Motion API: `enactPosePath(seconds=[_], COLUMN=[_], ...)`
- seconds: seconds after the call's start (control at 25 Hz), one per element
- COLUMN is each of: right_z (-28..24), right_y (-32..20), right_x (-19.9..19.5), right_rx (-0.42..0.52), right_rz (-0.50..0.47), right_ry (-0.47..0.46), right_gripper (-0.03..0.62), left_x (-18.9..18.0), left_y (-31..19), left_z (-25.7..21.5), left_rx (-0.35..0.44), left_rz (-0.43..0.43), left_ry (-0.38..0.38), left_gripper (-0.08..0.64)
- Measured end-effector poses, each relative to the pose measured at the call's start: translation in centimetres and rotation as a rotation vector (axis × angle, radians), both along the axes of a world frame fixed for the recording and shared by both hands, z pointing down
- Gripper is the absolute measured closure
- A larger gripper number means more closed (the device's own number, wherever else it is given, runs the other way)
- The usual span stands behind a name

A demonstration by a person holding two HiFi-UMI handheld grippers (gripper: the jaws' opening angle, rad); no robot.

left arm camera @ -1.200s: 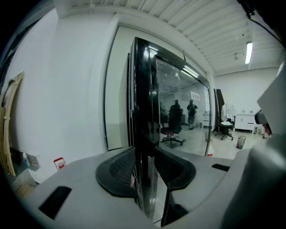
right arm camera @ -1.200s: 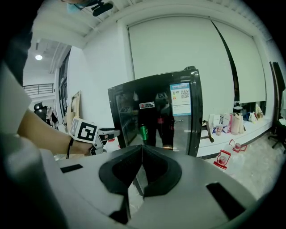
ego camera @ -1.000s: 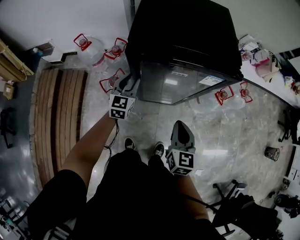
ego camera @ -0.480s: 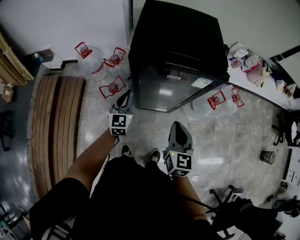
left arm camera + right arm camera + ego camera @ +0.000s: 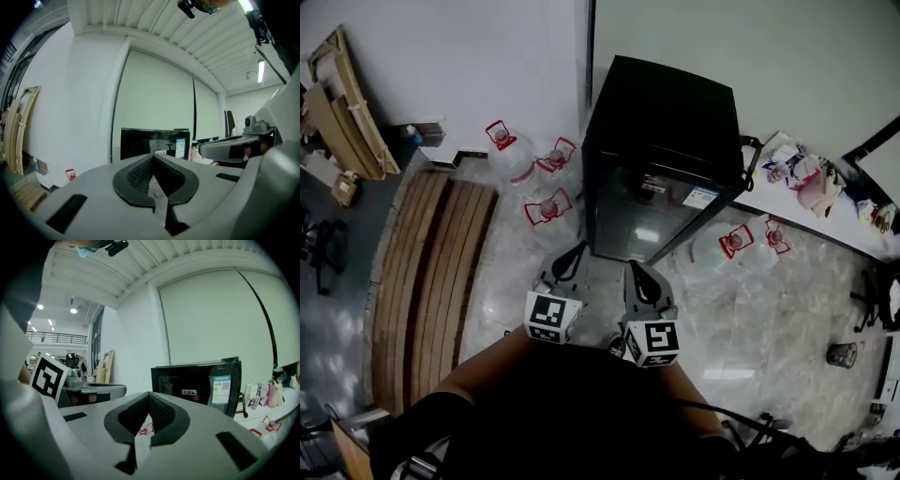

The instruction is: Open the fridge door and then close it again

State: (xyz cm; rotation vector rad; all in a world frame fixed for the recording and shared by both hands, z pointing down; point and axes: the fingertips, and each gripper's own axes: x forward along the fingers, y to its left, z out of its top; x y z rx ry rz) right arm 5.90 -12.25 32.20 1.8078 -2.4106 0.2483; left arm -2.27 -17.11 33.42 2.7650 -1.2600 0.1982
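Black fridge point(image 5: 661, 141) stands on the floor against the wall, door shut, glossy front facing the person.

Left hand-held gripper point(image 5: 575, 251): jaws closed tip to tip, nothing between them. It is in front of the fridge, clear of the door, toward the fridge's left edge.

Right hand-held gripper point(image 5: 635, 269): jaws also closed and empty, in front of the fridge.

Water jugs point(image 5: 546, 208) are on the floor left of the fridge.
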Motion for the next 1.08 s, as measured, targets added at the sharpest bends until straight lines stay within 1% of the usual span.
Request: enactPosePath(seconds=[0.08,0.16,0.32,0.52,0.68,0.92,1.08], right_z=[-1.6,-3.1,-5.7,-7.6,-8.4,-9.3,-10.0], right_y=[0.3,0.5,0.8,0.9,1.9,2.8,3.1], right_x=[-0.7,-0.9,-0.7,-1.1,-1.6,-2.0,-2.3], right_rx=[0.031,0.056,0.102,0.146,0.167,0.176,0.204], right_rz=[-0.037,-0.057,-0.087,-0.116,-0.14,-0.159,-0.164], right_ry=[0.01,0.0,-0.003,-0.04,-0.032,-0.017,-0.017], right_gripper=[0.577,0.577,0.577,0.577,0.577,0.577,0.577], left_x=[0.4,1.0,1.6,1.1,0.6,0.6,0.5], left_y=[1.0,2.0,3.8,4.2,5.0,5.4,5.6], left_z=[-2.1,-4.0,-6.5,-7.9,-8.3,-8.9,-9.0], left_rx=[0.009,0.021,0.074,0.115,0.138,0.13,0.13], left_rz=[-0.002,-0.007,-0.036,-0.078,-0.092,-0.093,-0.087], left_ry=[0.027,0.05,0.064,0.056,0.051,0.057,0.046], left_gripper=[0.554,0.554,0.554,0.554,0.554,0.554,0.554])
